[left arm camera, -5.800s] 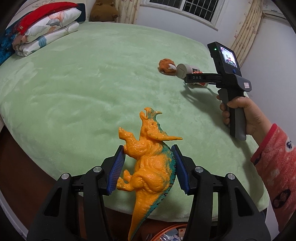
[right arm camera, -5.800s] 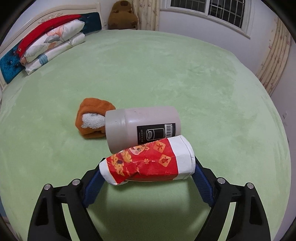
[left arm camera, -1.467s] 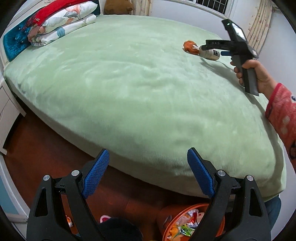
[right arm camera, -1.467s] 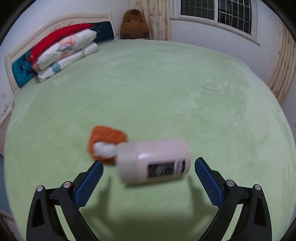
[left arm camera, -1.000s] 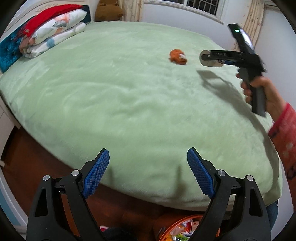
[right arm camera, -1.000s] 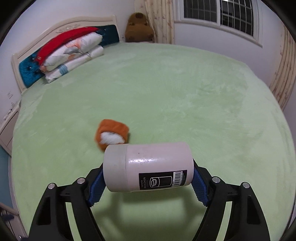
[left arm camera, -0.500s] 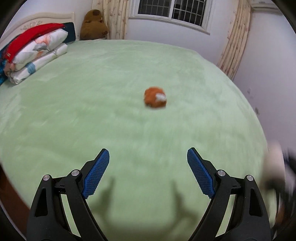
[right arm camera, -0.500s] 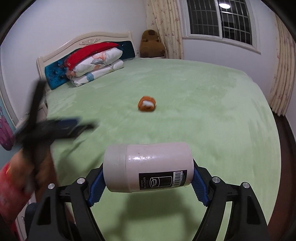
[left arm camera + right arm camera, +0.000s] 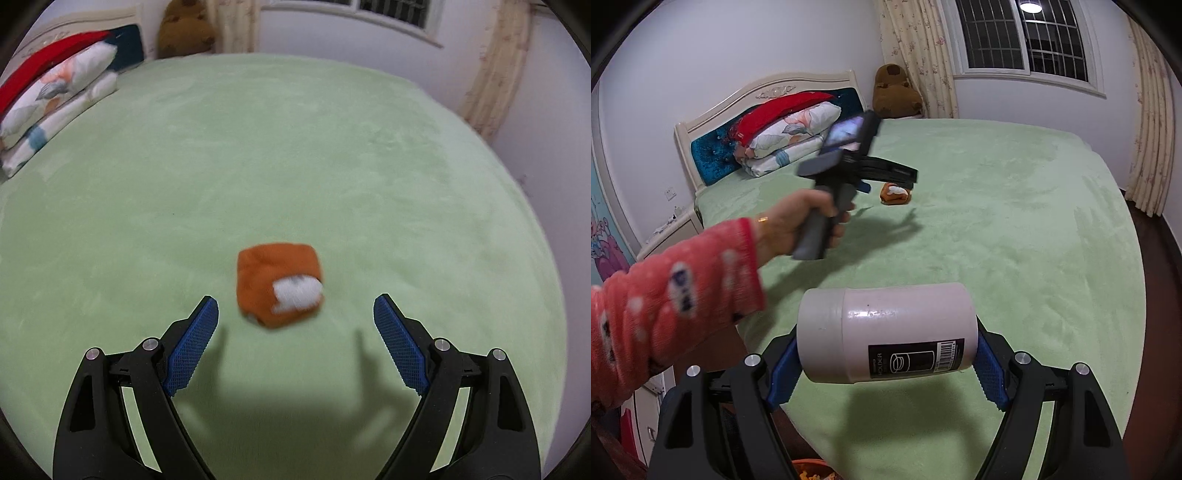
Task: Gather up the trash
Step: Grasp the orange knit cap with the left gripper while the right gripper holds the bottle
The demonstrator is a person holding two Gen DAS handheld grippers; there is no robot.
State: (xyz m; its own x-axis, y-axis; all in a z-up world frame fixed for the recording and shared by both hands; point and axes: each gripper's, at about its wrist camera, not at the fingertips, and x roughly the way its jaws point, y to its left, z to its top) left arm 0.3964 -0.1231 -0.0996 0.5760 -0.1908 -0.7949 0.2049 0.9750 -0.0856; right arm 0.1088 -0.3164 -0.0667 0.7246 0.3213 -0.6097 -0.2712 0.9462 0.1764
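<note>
My right gripper (image 9: 886,365) was clamped on the white cylindrical plastic jar (image 9: 886,332); my left gripper (image 9: 295,325) hung w/ jaws apart above the blurry orange-and-white cloth bundle (image 9: 279,289) on the green bed (image 9: 332,166).

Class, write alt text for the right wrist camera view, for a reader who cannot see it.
The right gripper holds a white canister sideways between its blue pads above a green bed. Farther back, a hand in a red sleeve points the left gripper at a small orange bundle lying on the bed.
</note>
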